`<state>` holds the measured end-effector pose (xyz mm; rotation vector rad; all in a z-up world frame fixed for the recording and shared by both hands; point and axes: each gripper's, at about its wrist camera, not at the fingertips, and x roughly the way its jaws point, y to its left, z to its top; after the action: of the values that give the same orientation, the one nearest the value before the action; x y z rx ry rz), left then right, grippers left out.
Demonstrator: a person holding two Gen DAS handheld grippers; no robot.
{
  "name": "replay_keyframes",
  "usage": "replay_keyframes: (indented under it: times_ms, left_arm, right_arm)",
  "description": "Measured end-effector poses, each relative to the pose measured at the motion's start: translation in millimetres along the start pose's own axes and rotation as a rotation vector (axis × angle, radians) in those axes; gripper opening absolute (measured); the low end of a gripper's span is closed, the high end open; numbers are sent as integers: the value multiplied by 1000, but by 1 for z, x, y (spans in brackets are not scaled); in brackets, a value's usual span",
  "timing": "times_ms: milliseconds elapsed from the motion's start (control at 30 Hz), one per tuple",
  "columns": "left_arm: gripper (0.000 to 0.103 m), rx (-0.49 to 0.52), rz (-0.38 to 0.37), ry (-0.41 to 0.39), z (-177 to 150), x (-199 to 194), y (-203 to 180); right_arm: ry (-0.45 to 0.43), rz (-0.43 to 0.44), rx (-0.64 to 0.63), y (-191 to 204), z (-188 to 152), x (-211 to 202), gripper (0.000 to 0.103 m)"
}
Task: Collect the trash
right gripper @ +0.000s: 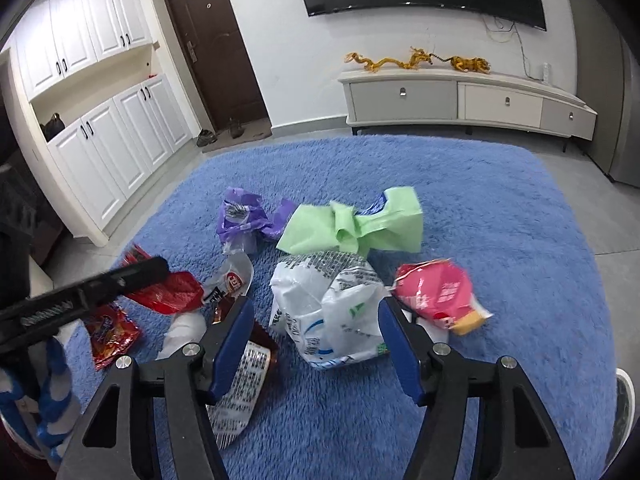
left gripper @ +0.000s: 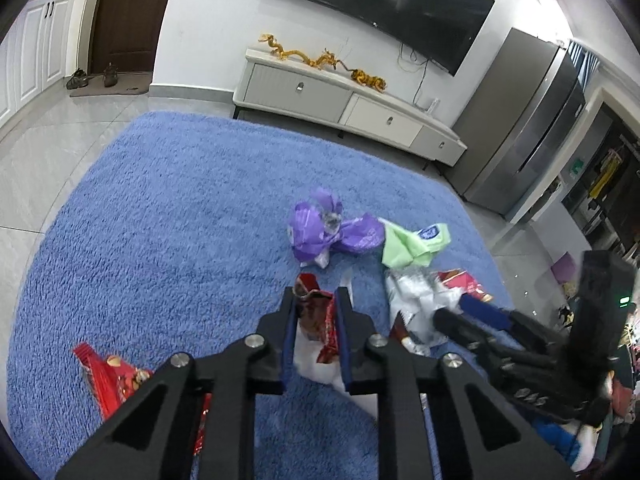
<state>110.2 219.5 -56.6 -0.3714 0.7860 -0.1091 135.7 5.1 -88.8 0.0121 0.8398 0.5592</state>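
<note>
Trash lies on a blue rug (left gripper: 160,220). My left gripper (left gripper: 316,300) is shut on a red and brown snack wrapper (left gripper: 318,320), with white plastic hanging under it. My right gripper (right gripper: 314,308) is open around a crumpled white plastic bag (right gripper: 332,312), one finger on each side. It also shows at the right of the left wrist view (left gripper: 472,320). Nearby lie a purple bag (left gripper: 328,232) (right gripper: 244,216), a green bag (left gripper: 412,244) (right gripper: 360,224), a pink packet (right gripper: 436,292) and a red snack packet (left gripper: 116,380) (right gripper: 112,332).
A brown wrapper with a white label (right gripper: 244,380) lies under my right gripper's left finger. A white TV cabinet (left gripper: 340,100) (right gripper: 460,96) stands beyond the rug, with a TV (left gripper: 380,4) above it. White cupboards (right gripper: 100,140) and a brown door (right gripper: 216,48) are at left.
</note>
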Motion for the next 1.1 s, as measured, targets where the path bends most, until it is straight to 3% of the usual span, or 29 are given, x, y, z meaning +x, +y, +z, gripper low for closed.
replay_keyframes:
  times_ms: [100,167,233,333,433,733,1100]
  left_arm:
    - [16,-7,-20,-24,4,-7,0]
    - [16,-16,-31,-41,6,-13,0]
    - [16,-22,-39,-60,8,-20,0]
    - [16,-18,-45,-79,8,-31,-1]
    - [16,-21,-55,-97,6,-43,-1]
    - [16,-74,-140,-97,-1,-75,5]
    - [17,-19,-76,-31,-47,-92,4]
  right_arm:
    - [27,-6,6,0,0,12,62]
    - [41,-14,5,-2,-2,17,47]
    - [45,3,22,-5,-2,20,41]
    - [35,20,40,-7,-3,15,25]
    - [15,33,46,-6,-3,6,18]
    - [-53,51,30,6,-11,-43,15]
    - [43,-61,50,-12,-63,-85,15]
